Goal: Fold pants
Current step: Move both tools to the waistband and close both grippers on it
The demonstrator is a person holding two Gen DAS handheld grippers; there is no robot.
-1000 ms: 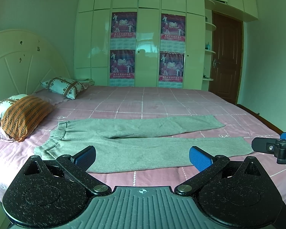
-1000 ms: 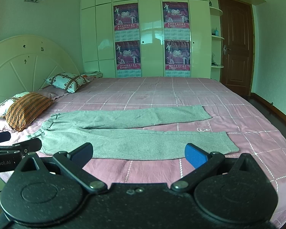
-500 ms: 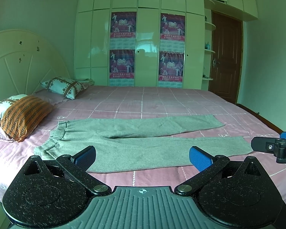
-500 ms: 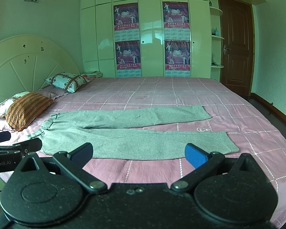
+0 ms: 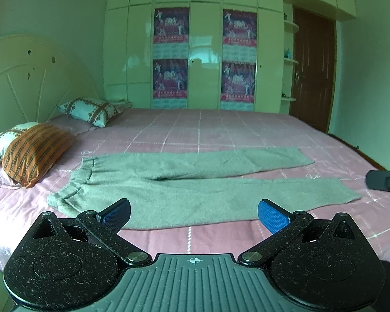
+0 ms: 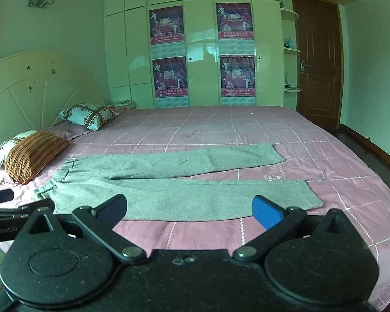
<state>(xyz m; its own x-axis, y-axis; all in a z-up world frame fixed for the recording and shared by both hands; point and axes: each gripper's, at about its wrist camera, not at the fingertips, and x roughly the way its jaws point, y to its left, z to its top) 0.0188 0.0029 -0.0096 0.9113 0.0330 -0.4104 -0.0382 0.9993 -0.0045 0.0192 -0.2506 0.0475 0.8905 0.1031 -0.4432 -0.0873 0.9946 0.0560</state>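
Observation:
Grey pants (image 5: 195, 187) lie flat on the pink bed, waistband at the left, both legs stretched to the right and spread apart. They also show in the right wrist view (image 6: 179, 189). My left gripper (image 5: 194, 212) is open and empty, held above the bed's near edge in front of the near leg. My right gripper (image 6: 189, 209) is open and empty, also just short of the near leg. Each gripper shows at the edge of the other's view.
The pink checked bedspread (image 5: 221, 130) covers a wide bed. An orange striped pillow (image 5: 36, 150) and patterned pillows (image 5: 91, 108) lie at the left by the headboard. A cream wardrobe (image 6: 202, 52) with posters and a brown door (image 6: 317, 62) stand behind.

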